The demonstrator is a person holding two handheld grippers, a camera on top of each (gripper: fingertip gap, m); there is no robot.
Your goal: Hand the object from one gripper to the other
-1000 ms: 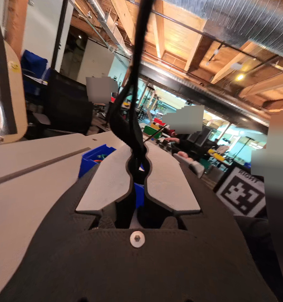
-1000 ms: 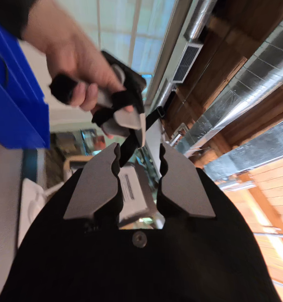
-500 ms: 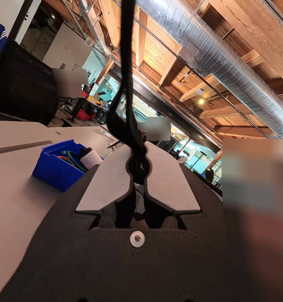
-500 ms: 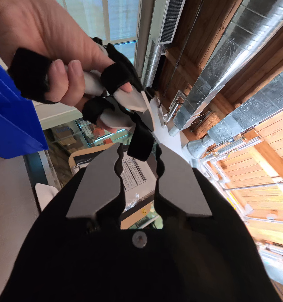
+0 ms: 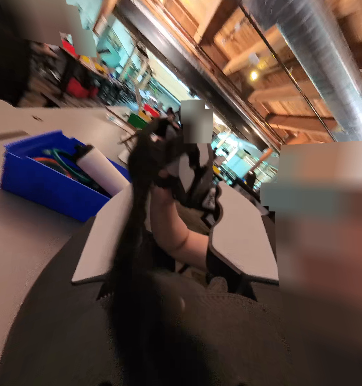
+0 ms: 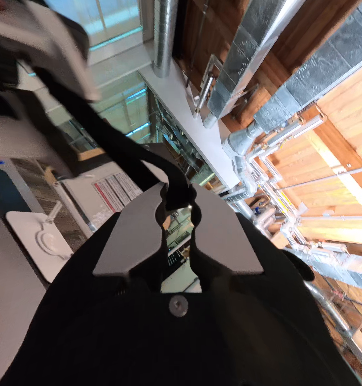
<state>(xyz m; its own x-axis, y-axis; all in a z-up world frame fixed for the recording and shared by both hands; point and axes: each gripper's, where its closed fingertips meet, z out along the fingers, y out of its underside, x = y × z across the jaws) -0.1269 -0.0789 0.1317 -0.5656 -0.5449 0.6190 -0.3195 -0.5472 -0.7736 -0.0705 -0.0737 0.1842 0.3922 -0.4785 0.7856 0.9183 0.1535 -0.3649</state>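
The object is a black strap (image 6: 117, 144). My right gripper (image 6: 178, 188) is shut on one end of it, pinched at the fingertips. The strap runs up and left towards the left gripper's grey fingers (image 6: 56, 54), which are blurred. In the left wrist view my left gripper (image 5: 175, 188) is open, jaws wide apart. The strap (image 5: 132, 225) hangs blurred along the inner side of its left finger; I cannot tell if they touch. The right gripper (image 5: 175, 165), held by a hand (image 5: 167, 215), is just ahead between the left fingers.
A blue bin (image 5: 48, 188) holding a white cylinder (image 5: 100, 169) and coloured cables stands on the grey table (image 5: 19, 261) to the left. A white flat piece (image 6: 35, 236) lies near the table edge in the right wrist view. Ducts and wooden beams are overhead. The left gripper's tips are roughly 8 cm from the right gripper's.
My left gripper has let go of the strap and opened wide. My right gripper has moved in and shut on the strap's end. Both views have swung round.
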